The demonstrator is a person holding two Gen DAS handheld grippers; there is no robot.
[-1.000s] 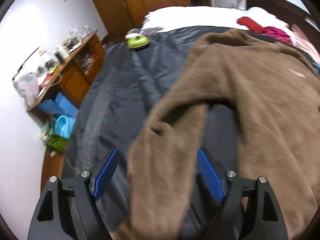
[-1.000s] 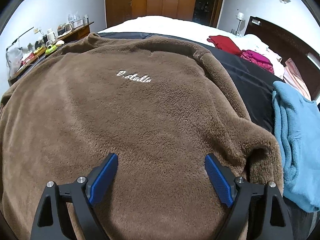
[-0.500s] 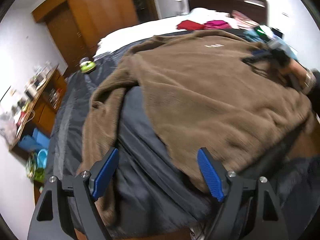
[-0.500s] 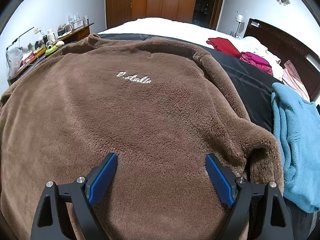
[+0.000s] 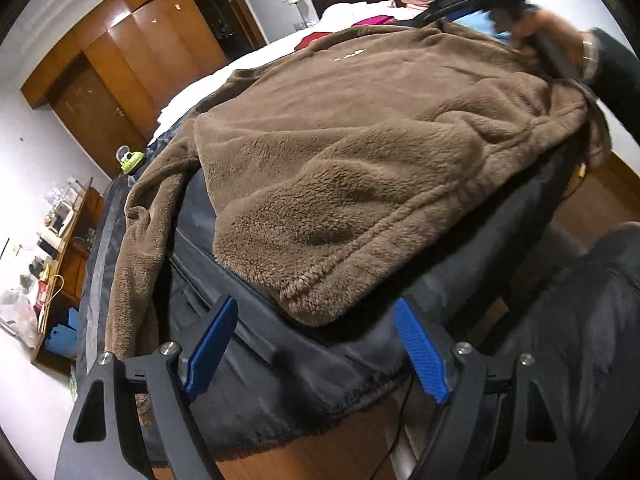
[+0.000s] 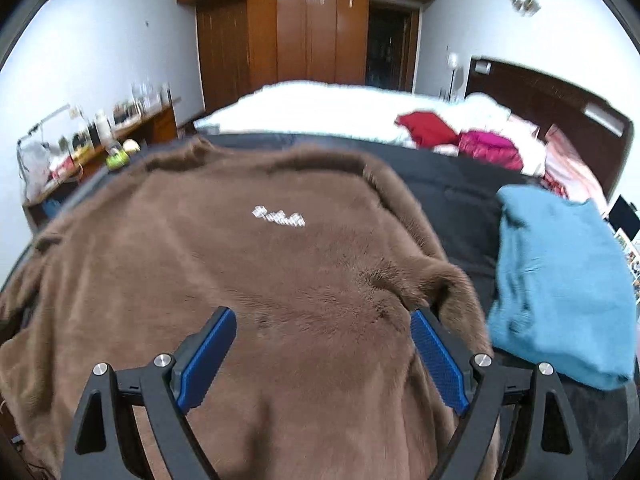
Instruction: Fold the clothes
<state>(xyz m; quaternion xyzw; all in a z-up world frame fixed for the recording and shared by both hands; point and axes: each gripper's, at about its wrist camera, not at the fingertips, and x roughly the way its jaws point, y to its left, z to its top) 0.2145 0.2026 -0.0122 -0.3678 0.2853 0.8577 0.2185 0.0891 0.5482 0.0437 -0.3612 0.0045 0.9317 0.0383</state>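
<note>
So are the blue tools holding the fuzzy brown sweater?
No. Both the left tool and right tool are open; the fuzzy brown fleece sweater just lies on the bed, unheld.

Brown fleece sweater [image 6: 280, 264] lies spread flat on the dark bedcover, chest up, small white lettering showing at its middle. One sleeve [image 5: 132, 264] trails down along the bed's side. Its hem [image 5: 344, 276] sits bunched near the bed's edge.
</note>
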